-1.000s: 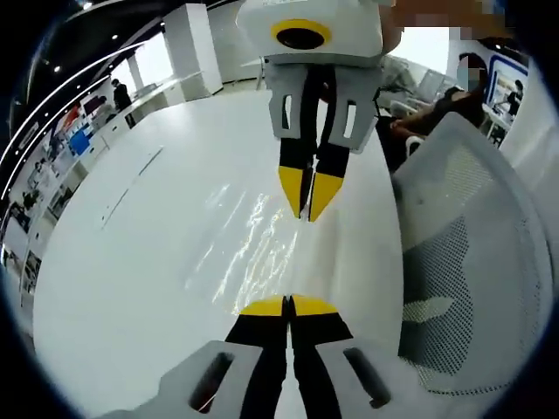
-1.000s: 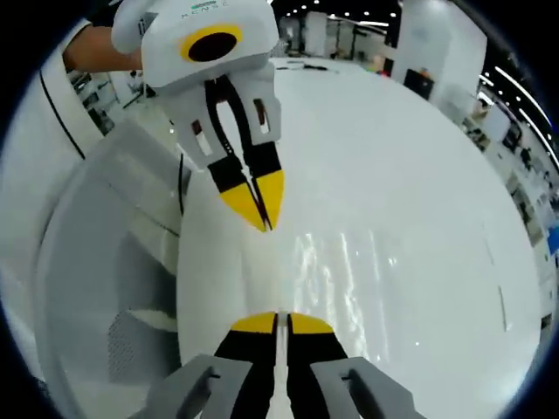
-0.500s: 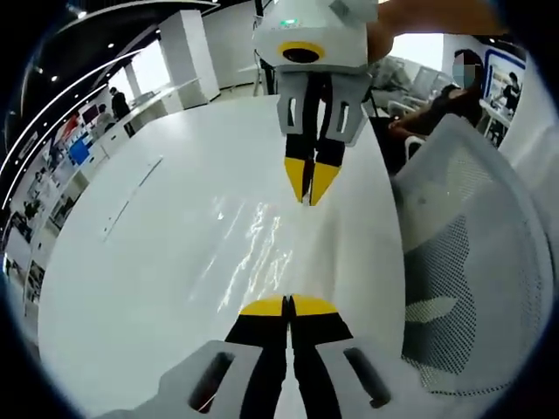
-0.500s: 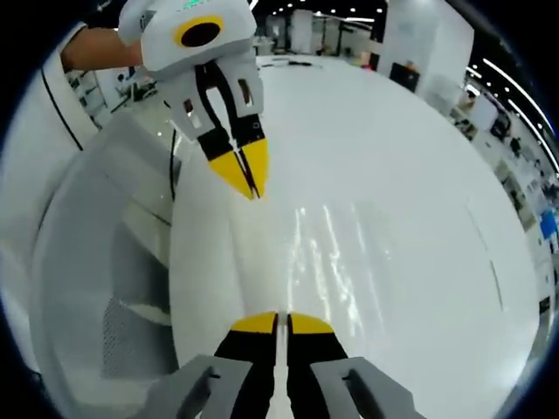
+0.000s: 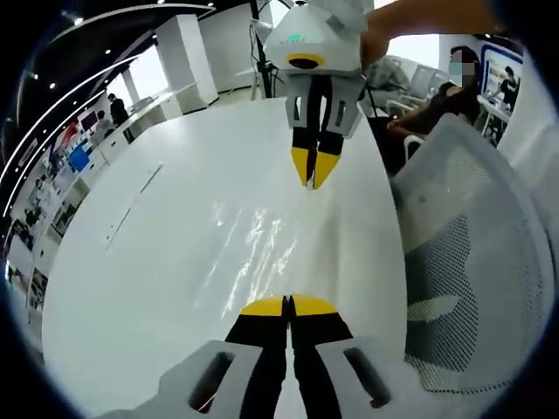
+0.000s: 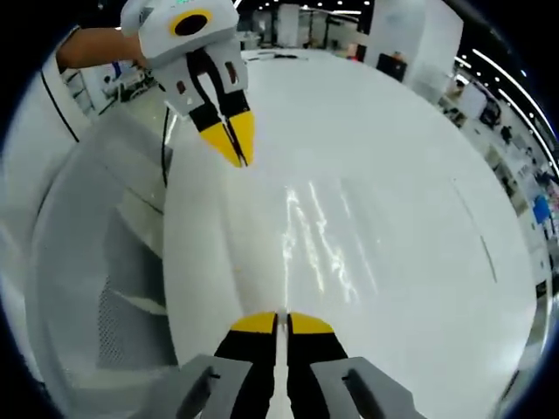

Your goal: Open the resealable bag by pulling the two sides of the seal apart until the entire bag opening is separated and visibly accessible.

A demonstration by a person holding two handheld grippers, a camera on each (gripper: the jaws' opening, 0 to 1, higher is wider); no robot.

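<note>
A clear resealable bag point(image 5: 253, 249) lies on the white table point(image 5: 131, 288), seen mostly as streaks of glare. My left gripper point(image 5: 288, 305) is shut on the bag's near edge at the bottom of the left gripper view. The right gripper point(image 5: 313, 173) is also shut, its yellow tips pinching the far edge. In the right gripper view the bag point(image 6: 319, 236) stretches from my right gripper point(image 6: 281, 321) up to the left gripper point(image 6: 234, 147). The two grippers face each other, far apart. I cannot make out the seal line itself.
A white mesh chair point(image 5: 476, 262) stands close beside the table edge and appears as the chair point(image 6: 96, 288) in the right gripper view. A person point(image 5: 437, 105) sits beyond the table's far end. A thin strip point(image 5: 131, 205) lies on the table away from the bag.
The two grippers have drawn farther apart, each looking smaller and more distant in the other's view. The bag's glare streaks have lengthened between them. Both stay shut.
</note>
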